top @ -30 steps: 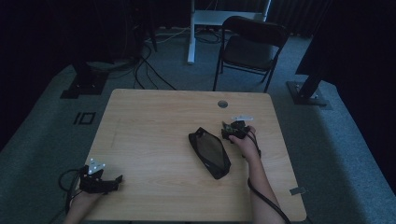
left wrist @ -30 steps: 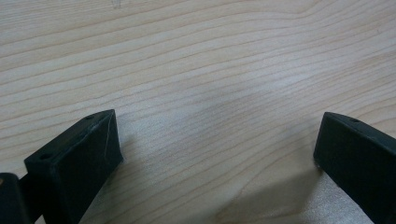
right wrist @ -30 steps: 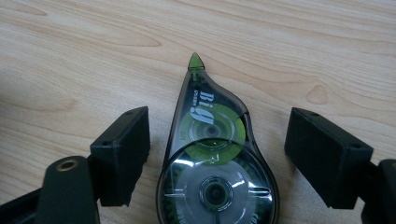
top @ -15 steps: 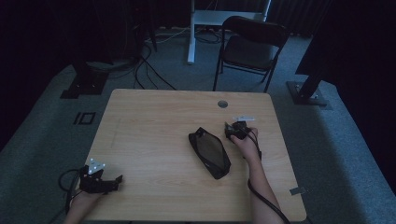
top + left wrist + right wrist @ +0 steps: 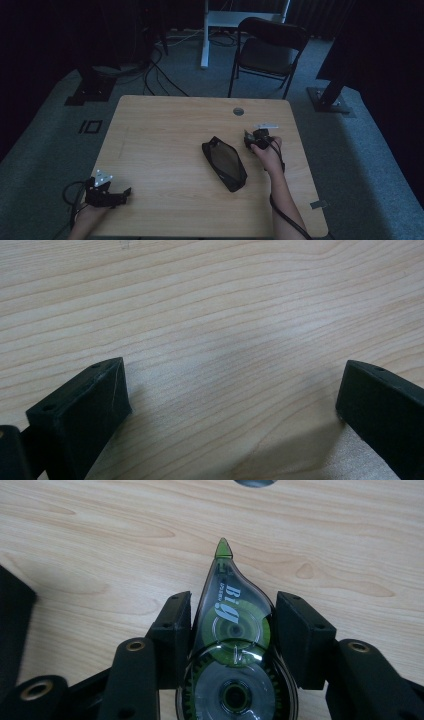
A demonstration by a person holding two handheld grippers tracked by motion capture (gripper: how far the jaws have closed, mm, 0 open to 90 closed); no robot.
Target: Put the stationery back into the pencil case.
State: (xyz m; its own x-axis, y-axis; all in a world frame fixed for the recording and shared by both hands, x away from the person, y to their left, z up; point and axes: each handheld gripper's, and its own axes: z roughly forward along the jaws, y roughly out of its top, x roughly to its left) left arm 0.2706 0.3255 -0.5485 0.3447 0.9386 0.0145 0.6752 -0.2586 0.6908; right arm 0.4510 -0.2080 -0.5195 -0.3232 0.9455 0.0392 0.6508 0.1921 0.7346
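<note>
Tape roller gripped
Right tongs (image 5: 232, 630) have just closed on the roller (image 5: 234, 650) (green, clear); left tongs (image 5: 230, 405) gape over bare surface (image 5: 210, 300).

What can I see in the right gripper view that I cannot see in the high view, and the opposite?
The right gripper view gives the detail: a clear, green teardrop-shaped plastic correction tape dispenser pressed between the right gripper's black fingers, which have just been closing, its green tip pointing away.

The high view gives the setting: a black zipped fabric pouch lying beside the right gripper, the left gripper near the table's front left corner, and a dark folding chair behind.

Both share the light wooden table with its round hole.
</note>
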